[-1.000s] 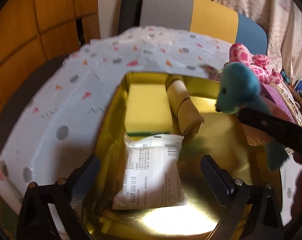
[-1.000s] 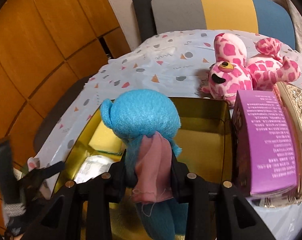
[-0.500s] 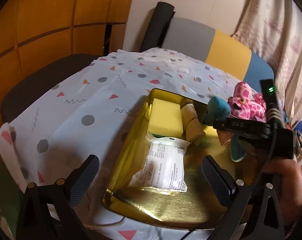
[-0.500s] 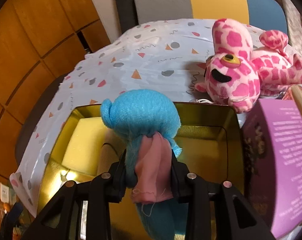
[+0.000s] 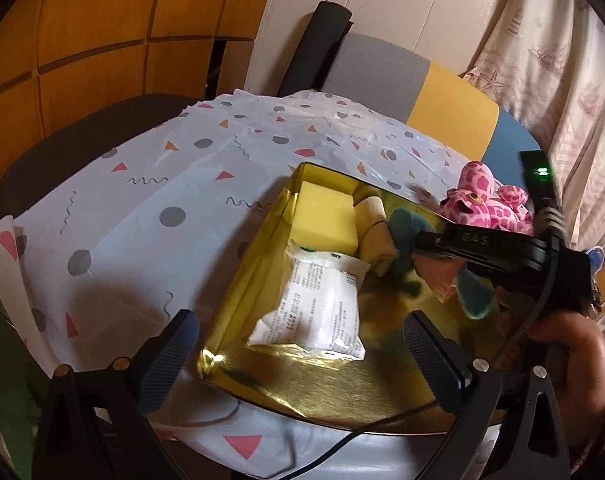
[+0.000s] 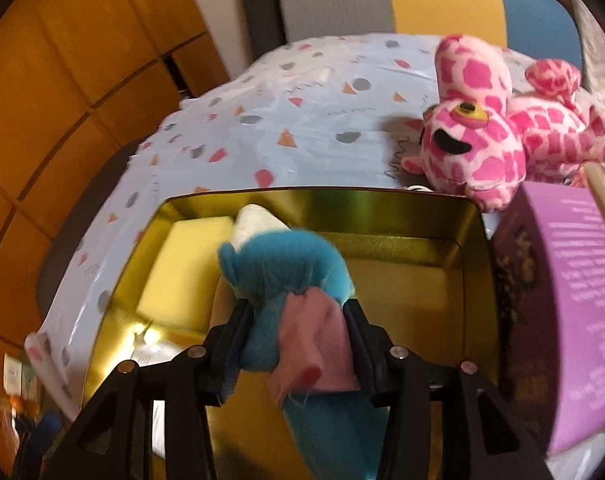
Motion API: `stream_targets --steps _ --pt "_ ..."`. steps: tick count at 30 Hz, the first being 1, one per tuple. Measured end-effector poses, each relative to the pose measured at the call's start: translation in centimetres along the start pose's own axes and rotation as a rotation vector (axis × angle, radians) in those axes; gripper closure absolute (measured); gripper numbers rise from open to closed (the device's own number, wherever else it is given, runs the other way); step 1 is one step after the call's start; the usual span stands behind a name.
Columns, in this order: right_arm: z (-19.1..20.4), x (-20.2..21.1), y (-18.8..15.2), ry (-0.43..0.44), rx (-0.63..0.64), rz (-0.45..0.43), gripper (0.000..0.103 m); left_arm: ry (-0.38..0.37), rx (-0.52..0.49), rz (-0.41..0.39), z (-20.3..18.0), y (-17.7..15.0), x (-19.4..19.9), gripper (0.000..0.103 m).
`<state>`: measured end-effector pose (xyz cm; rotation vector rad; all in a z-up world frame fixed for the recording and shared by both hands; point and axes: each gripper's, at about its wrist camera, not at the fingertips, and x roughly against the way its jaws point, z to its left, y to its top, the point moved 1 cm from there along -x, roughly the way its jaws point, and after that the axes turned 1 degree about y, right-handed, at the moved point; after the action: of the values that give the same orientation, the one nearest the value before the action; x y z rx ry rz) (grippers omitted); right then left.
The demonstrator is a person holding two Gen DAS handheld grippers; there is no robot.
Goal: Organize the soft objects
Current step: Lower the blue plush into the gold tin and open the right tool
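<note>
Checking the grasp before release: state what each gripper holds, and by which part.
Right gripper, its jaws opening, has the blue plush toy with the pink cloth between them, around its middle below the head. Left gripper holds nothing.

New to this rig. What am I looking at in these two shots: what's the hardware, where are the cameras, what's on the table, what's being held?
There is no robot arm here. A person holds a handheld two-finger gripper in each hand, and a fisheye camera on each one looks forward along its fingers.

The left wrist view shows the left gripper with its jaws wide apart and nothing between them. It also shows the right gripper from the side, with the person's hand on it.

The right wrist view shows the right gripper around a blue plush toy with a pink cloth on it. Its jaws are opening, but the toy is still between them, above the gold tin.

The tin holds a yellow sponge, a rolled beige cloth and a white packet. On the patterned tablecloth beside the tin lie a pink spotted plush and a purple box.
</note>
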<state>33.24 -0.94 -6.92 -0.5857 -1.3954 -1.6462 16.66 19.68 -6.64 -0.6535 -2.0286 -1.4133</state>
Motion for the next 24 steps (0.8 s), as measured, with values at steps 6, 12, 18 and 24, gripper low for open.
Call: stream_targets --steps 6,12,18,24 --pt "0.6 4.4 -1.6 -0.015 0.108 -0.090 0.056 -0.019 -0.006 0.005 -1.0 -0.7 0.1 0.000" --pt "0.4 5.2 -2.1 0.025 0.126 -0.079 0.056 -0.033 -0.022 0.013 -2.3 -1.4 0.5 0.000" --pt "2.0 0.8 -2.9 -0.068 0.262 0.074 0.076 -0.021 -0.021 0.015 -2.4 -1.6 0.8 0.000" --pt "1.7 -1.2 -0.2 -0.109 0.213 0.036 0.078 0.000 -0.016 0.028 -1.7 -1.9 0.7 0.000"
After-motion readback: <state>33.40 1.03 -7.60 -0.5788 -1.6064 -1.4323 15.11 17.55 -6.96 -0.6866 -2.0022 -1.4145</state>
